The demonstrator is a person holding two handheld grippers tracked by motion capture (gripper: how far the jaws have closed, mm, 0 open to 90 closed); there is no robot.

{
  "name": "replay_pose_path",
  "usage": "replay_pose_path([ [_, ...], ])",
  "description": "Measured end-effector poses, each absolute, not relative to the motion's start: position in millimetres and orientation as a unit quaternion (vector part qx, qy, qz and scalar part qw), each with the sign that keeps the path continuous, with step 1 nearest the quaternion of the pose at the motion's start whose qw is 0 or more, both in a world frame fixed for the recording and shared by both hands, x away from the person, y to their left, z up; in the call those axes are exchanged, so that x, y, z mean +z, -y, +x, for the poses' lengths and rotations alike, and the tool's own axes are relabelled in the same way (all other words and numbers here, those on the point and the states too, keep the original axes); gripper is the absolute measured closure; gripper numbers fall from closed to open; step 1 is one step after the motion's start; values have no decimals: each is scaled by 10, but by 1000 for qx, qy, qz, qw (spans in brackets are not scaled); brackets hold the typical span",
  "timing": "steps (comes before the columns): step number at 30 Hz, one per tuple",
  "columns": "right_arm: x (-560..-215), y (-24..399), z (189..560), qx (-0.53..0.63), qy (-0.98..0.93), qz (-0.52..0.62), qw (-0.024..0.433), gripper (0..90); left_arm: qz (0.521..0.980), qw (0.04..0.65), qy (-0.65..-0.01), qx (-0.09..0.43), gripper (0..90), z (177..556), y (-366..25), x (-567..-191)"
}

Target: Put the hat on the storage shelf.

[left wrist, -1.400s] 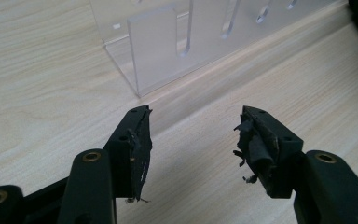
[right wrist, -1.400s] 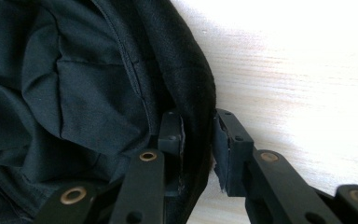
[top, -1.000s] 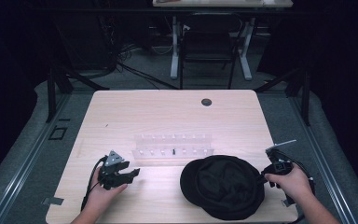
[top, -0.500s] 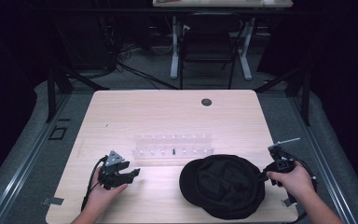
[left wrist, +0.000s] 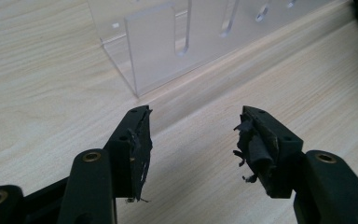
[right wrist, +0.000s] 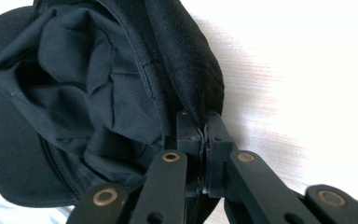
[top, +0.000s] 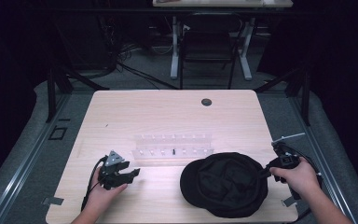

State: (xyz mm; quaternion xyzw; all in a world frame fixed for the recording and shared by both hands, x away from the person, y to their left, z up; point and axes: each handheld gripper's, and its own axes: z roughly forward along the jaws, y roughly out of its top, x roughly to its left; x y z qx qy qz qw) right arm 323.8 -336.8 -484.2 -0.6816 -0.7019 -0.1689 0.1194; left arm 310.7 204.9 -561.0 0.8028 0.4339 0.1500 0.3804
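Right gripper (right wrist: pixel 204 133) jaws pinched on rim of black cap (top: pixel 223 184), near desk (top: pixel 168 112) front right; lifting step. Left gripper (left wrist: pixel 193 135) jaws wide, empty, near clear acrylic rack (top: pixel 172 145). Next: raise cap clear, keep grip

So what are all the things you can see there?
cap: one, black, near right part of the table, rim pinched by the right tongs
clear rack: one, see-through plastic, middle of the table
table: one, light wood
round hole cover: one, dark, far side of the table
chair: one, dark, on the floor behind the table
left tongs: one, black, open over bare wood near the rack's end
right tongs: one, black, shut on the cap's rim
hands: two, left hand, right hand
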Motion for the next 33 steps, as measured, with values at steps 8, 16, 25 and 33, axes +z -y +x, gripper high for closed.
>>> replay_pose_path([
  [8,-4645,3357,3237,-166,704,-682,110,879,798,381,-438,160,438,3100,-2037,-5615],
  [16,-4534,3340,3222,-168,699,-688,100,879,798,381,-438,160,438,3099,-2036,-5616],
  [25,-4354,3338,3197,-178,695,-689,104,879,803,380,-434,150,438,3100,-2045,-5605],
  [33,-4229,3316,3199,-175,702,-682,107,879,803,380,-434,150,438,3101,-2045,-5606],
])
